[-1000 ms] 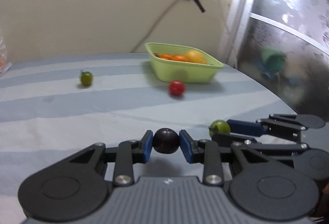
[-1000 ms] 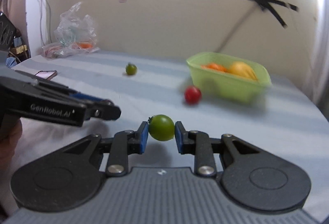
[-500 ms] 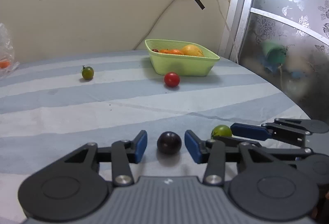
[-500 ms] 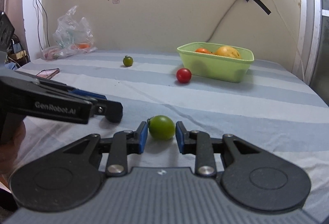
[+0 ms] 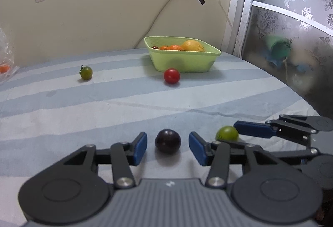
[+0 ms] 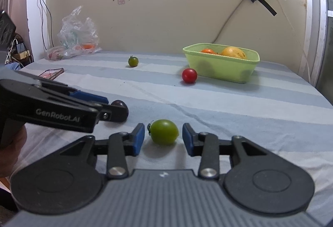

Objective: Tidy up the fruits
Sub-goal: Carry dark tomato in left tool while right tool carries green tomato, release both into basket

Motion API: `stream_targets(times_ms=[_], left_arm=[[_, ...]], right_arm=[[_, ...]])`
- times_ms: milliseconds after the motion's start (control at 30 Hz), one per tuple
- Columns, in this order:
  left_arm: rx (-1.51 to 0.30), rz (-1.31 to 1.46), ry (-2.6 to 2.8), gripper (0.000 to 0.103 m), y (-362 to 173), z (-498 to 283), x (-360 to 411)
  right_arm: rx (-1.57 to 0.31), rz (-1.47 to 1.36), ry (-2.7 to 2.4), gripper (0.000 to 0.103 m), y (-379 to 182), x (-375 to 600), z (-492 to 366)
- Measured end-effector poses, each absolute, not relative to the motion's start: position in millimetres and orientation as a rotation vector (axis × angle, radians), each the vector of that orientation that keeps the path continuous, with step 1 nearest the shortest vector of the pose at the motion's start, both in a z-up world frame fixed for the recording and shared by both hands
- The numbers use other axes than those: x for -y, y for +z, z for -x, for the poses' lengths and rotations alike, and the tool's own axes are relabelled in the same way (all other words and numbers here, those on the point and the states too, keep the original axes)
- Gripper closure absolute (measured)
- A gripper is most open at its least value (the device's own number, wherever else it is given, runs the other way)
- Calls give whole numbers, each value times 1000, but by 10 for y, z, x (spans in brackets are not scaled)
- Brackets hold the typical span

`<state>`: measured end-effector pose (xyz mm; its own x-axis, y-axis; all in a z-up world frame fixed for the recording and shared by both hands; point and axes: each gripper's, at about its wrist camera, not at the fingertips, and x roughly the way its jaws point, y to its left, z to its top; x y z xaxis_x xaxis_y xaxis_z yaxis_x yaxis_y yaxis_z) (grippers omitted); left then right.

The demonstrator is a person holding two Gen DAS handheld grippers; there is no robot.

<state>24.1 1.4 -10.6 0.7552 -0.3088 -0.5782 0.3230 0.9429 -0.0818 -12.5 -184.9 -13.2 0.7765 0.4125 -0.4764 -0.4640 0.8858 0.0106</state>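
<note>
The left gripper (image 5: 167, 147) stood with its blue fingers (image 5: 139, 147) spread apart, the dark purple fruit (image 5: 167, 141) lying on the striped cloth (image 5: 145, 106) between them with a gap on either side. The right gripper (image 6: 163, 139) was likewise parted, its pads (image 6: 138, 139) clear of the green tomato (image 6: 164, 131) that rested on the cloth between them. The two grippers sat side by side, the green tomato just to the right of the purple fruit, both well short of the green basket (image 6: 224, 71). Beyond them, a red tomato (image 6: 189, 75) lay just in front of the basket's near left corner, not touching it as far as could be seen. A small green tomato with a stem (image 6: 133, 61) lay well to the left of the basket. Inside the basket were oranges (image 5: 173, 47) and a yellow fruit (image 5: 192, 45). A plastic bag (image 6: 77, 39) sat far to the basket's left against the wall
</note>
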Motion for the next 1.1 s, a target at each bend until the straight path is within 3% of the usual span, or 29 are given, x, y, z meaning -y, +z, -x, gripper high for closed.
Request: stream_targets(times_ms=[67, 167, 400, 667, 967, 1100], left_arm=[[-637, -25, -350, 74, -138, -274, -4], [-638, -29, -358, 74, -163, -276, 5], [-594, 18, -424, 74, 142, -576, 41], [-510, 91, -464, 74, 622, -1650, 204], [-659, 223, -507, 74, 431, -2805, 312], [-697, 217, -508, 71, 300, -3004, 390]], right_arm=[[-496, 106, 475, 60, -143, 1853, 108], [-515, 109, 483, 70, -169, 1864, 71], [-433, 90, 487, 70, 46, 1935, -104], [-343, 31, 405, 70, 378, 2135, -950], [-354, 57, 357, 69, 337, 2104, -1856], [-363, 68, 330, 64, 265, 2114, -2096]])
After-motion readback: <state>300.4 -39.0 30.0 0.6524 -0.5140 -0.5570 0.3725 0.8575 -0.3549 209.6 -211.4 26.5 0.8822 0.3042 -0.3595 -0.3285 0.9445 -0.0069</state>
